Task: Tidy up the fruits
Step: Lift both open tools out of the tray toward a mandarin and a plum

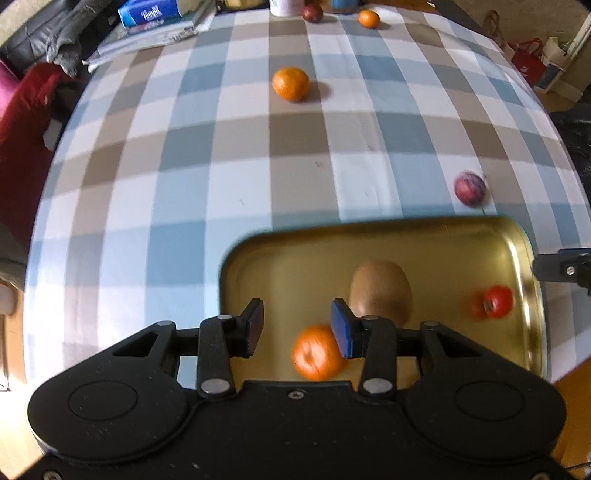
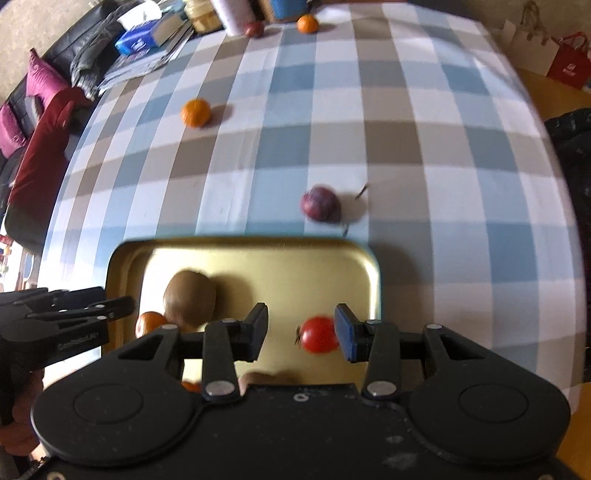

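Note:
A gold metal tray (image 1: 509, 236) (image 2: 258, 247) lies on the checked tablecloth. In it are a brown kiwi (image 1: 380, 291) (image 2: 190, 297), an orange mandarin (image 1: 316, 352) (image 2: 149, 321) and a red tomato (image 1: 493, 302) (image 2: 319, 334). My left gripper (image 1: 297, 328) is open above the tray, with the mandarin below its right finger. My right gripper (image 2: 301, 332) is open above the tray, with the tomato below, beside its right finger. A purple plum (image 1: 470, 187) (image 2: 320, 204) lies just beyond the tray. A mandarin (image 1: 290, 83) (image 2: 195, 112) lies mid-table. Another mandarin (image 1: 369, 18) (image 2: 307, 23) and a dark plum (image 1: 312, 13) (image 2: 254, 28) lie at the far edge.
Papers and a blue box (image 1: 147, 16) (image 2: 140, 40) sit at the far left corner. A white container (image 2: 232, 14) stands at the far edge. A sofa with red and purple cushions (image 2: 40, 122) is left of the table. Bags (image 2: 569, 66) stand at the right.

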`<control>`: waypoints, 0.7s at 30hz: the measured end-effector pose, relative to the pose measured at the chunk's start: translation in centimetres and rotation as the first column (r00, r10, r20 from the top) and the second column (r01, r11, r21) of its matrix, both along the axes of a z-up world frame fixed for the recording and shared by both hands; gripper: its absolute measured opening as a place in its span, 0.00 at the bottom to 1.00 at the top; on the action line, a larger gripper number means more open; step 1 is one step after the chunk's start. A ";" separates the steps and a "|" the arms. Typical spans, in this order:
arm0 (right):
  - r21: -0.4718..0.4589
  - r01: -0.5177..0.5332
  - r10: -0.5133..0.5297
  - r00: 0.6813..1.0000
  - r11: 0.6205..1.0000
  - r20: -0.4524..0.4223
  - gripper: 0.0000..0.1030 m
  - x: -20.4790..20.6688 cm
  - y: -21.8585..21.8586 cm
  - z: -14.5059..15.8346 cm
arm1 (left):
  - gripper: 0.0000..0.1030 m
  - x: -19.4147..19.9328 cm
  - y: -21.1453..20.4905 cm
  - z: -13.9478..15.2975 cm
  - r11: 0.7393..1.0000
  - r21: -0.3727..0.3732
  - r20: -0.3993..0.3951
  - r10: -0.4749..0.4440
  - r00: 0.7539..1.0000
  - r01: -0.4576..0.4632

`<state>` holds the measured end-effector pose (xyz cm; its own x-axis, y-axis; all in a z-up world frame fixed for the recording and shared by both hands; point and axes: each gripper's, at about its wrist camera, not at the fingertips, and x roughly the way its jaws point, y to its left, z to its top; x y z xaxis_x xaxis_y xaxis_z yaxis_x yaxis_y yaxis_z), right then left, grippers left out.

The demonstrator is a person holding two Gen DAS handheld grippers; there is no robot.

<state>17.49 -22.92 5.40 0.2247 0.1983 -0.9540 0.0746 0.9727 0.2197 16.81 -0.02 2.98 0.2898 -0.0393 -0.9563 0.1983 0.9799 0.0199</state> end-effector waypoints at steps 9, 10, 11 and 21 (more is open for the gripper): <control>-0.011 0.065 -0.065 0.998 0.998 -0.011 0.41 4.8 -1.0 -0.6 | 0.49 4.4 -0.1 0.9 0.999 0.033 0.041 0.006 0.999 -0.007; -0.015 0.068 -0.068 0.998 0.998 -0.017 0.41 5.3 -1.0 -1.0 | 0.49 5.0 -0.1 0.9 0.999 0.030 0.045 0.011 0.999 -0.012; -0.019 0.070 -0.071 0.997 0.997 -0.020 0.41 5.6 -1.0 -1.3 | 0.49 5.5 -0.1 0.9 0.999 0.026 0.050 0.016 0.999 -0.017; -0.054 0.093 -0.097 0.992 0.994 -0.081 0.41 8.4 -1.0 -4.8 | 0.50 9.5 -1.7 -0.3 0.998 0.058 0.125 -0.009 0.992 0.002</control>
